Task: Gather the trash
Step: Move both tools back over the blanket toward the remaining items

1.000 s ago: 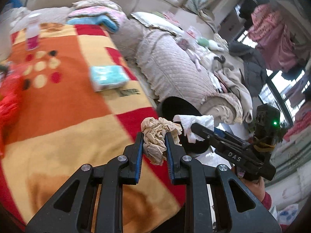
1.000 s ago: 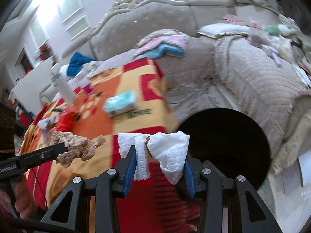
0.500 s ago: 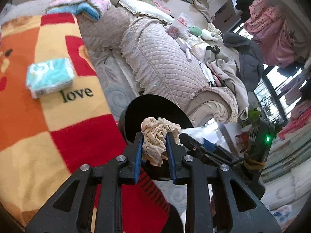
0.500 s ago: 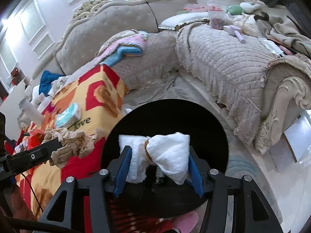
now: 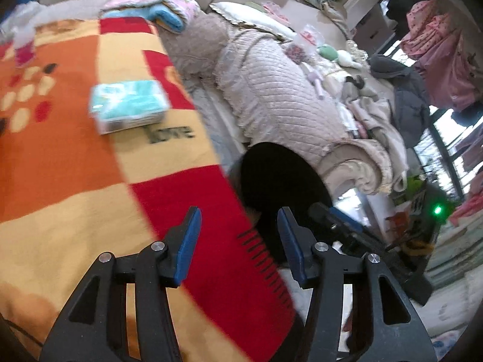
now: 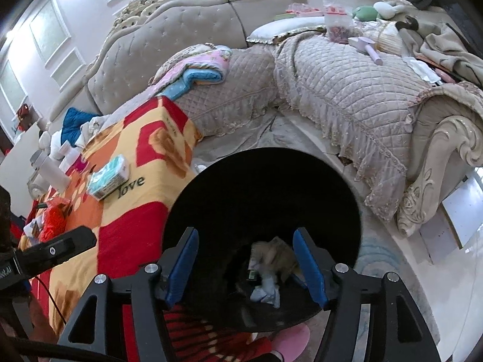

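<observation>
A black round trash bin [image 6: 265, 187] stands on the floor beside the blanket-covered table; it also shows in the left wrist view [image 5: 280, 181]. Crumpled beige and white tissues [image 6: 268, 268] lie at its bottom. My right gripper [image 6: 246, 259] is open and empty, right above the bin's mouth. My left gripper [image 5: 238, 235] is open and empty, over the table's red edge next to the bin. The right gripper's body [image 5: 356, 235] shows in the left wrist view, and the left gripper's finger [image 6: 57, 249] shows in the right wrist view.
A teal tissue pack [image 5: 129, 105] lies on the orange, yellow and red blanket [image 5: 75, 157]. A white bottle [image 6: 51, 170] and red wrappers [image 6: 54, 214] sit at the table's far end. A quilted beige sofa [image 6: 347, 90] with clutter runs behind the bin. A pink slipper [image 6: 289, 341] lies by the bin.
Both grippers have opened and let go of their tissues, which now lie in the bin. The left gripper has swung back toward the table's edge.
</observation>
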{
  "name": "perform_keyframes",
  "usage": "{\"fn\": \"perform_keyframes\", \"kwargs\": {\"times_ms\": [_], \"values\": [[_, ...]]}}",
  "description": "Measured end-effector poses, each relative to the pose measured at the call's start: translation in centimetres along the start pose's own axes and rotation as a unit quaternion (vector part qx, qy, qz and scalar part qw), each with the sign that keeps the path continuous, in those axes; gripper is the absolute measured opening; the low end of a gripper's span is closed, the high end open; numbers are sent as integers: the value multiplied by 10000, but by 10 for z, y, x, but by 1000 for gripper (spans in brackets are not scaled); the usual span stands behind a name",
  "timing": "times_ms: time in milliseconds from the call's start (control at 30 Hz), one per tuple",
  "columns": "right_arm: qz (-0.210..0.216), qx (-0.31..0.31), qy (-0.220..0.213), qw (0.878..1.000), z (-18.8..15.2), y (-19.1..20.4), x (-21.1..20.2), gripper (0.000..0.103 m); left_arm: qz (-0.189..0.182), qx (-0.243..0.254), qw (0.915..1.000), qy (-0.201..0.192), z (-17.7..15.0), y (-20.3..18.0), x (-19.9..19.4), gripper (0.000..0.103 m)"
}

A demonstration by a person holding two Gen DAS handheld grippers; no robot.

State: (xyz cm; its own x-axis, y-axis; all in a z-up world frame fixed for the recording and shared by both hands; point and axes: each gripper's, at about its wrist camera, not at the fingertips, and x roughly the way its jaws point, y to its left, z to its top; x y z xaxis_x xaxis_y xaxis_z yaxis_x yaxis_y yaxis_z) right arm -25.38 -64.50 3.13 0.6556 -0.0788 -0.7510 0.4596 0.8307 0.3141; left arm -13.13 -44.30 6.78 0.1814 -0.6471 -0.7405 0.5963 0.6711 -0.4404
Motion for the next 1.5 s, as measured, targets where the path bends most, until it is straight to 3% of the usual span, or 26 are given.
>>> {"fn": "perform_keyframes", "kwargs": {"times_ms": [300,667,1067,1500], "values": [[285,-434,165,9985,-9,53,7,68,1119,108,9935,-197,-31,47,-45,51],[559,-1126,495,9908,-24,137,22,72,1737,-453,9822,-558,-54,135,-109,51],[845,-1838,899,9752,-45,245,48,73,2000,-1168,9689,-869,-80,233,-166,51],[1352,-2391,1277,9530,-72,352,76,74,2206,-1532,9568,-1113,-105,300,-211,51]]}}
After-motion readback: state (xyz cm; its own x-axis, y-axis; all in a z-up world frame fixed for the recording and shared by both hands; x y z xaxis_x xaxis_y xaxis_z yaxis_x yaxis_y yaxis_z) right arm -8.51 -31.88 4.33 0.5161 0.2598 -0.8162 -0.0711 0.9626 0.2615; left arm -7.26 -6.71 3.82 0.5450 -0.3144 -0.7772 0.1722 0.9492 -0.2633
